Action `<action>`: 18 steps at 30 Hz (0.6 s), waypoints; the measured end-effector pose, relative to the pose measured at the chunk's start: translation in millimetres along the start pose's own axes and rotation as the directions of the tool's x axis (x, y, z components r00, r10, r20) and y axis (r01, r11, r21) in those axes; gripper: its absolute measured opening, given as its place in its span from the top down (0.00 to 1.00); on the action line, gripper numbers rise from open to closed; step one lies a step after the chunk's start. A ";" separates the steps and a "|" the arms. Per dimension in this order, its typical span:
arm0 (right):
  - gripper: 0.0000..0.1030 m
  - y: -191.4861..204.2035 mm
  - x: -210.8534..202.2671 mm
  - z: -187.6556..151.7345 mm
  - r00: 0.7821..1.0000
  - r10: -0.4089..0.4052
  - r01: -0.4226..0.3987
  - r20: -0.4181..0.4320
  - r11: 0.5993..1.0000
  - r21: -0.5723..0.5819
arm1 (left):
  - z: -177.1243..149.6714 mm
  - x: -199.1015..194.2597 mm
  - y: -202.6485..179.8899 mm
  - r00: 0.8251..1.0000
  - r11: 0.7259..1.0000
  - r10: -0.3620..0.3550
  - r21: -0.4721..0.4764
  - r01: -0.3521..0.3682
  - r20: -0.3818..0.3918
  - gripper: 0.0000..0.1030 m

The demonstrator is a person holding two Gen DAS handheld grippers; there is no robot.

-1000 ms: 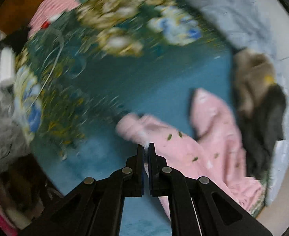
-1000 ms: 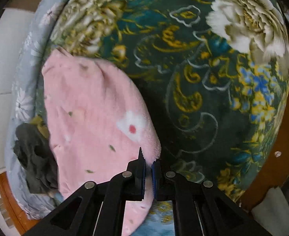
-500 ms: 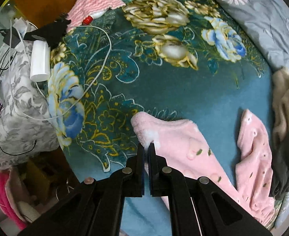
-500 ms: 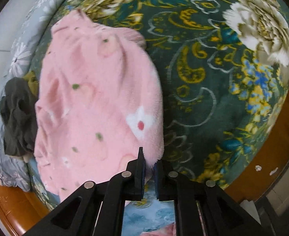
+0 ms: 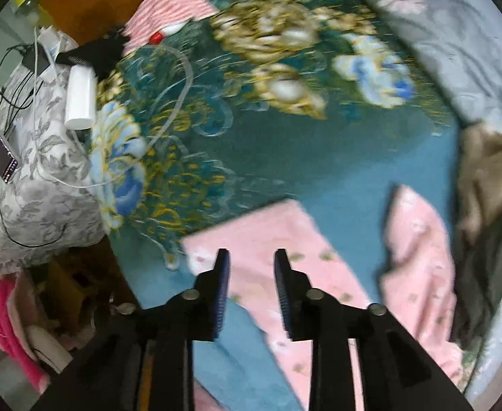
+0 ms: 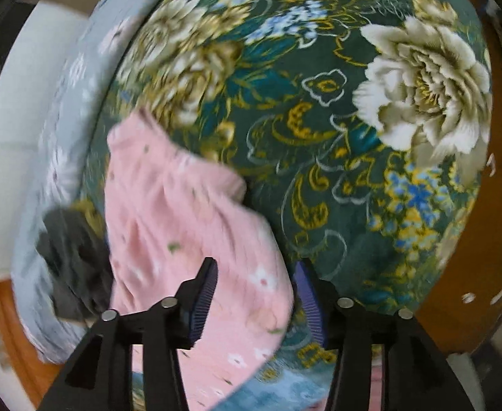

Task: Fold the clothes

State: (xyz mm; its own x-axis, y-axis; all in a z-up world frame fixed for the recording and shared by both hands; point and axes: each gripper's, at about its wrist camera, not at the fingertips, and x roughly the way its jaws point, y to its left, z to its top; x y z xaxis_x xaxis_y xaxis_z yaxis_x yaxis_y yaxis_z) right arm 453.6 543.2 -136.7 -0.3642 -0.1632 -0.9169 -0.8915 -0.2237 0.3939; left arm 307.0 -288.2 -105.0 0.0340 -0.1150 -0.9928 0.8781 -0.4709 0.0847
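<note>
A: Pink fleece garment [image 5: 278,274] right below us, spread on the floral bedspread [image 5: 285,150]. Our left gripper [image 5: 251,263] is opening over one end, its pads clear of the cloth.

B: Same on our right gripper [image 6: 255,274]: jaws parting, pink edge beneath them, nothing pinched. We read this as the let-go after laying it out.

A: Next we need fresh holds on an edge to carry it across for a fold.

B: Farther off, a dark clothes heap [image 6: 69,260] beside it, then the grey quilt [image 5: 456,41] beyond.
</note>
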 end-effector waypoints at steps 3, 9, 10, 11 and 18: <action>0.43 -5.3 24.3 27.1 0.997 0.067 -0.066 -0.033 0.997 0.039 | -27.0 -22.7 -26.9 0.998 0.998 -0.056 0.010 0.056 0.011 0.68; 0.41 -9.6 93.4 70.2 0.971 0.154 -0.136 -0.181 0.985 0.107 | -97.1 -69.8 -74.9 0.989 0.989 -0.147 0.016 0.147 0.010 0.67; 0.41 -11.1 102.7 74.1 0.966 0.166 -0.144 -0.198 0.982 0.122 | -108.7 -74.1 -82.4 0.989 0.988 -0.150 0.032 0.149 0.003 0.67; 0.40 -12.4 115.0 76.2 0.958 0.179 -0.149 -0.222 0.978 0.145 | -120.1 -77.1 -88.8 0.990 0.988 -0.144 0.051 0.144 -0.007 0.67; 0.39 -13.9 167.2 78.4 0.894 0.344 -0.239 -0.289 0.909 0.343 | -179.4 -96.8 -102.9 0.993 0.989 -0.116 0.090 0.119 -0.036 0.67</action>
State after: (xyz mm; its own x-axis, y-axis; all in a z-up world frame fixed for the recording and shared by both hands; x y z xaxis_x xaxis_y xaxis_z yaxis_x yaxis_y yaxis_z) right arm 384.0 594.4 -300.5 -0.5541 -0.4999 -0.6657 -0.8155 0.1653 0.5546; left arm 298.9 -71.6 -32.8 -0.0513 -0.0282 -0.9983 0.8292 -0.5583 -0.0268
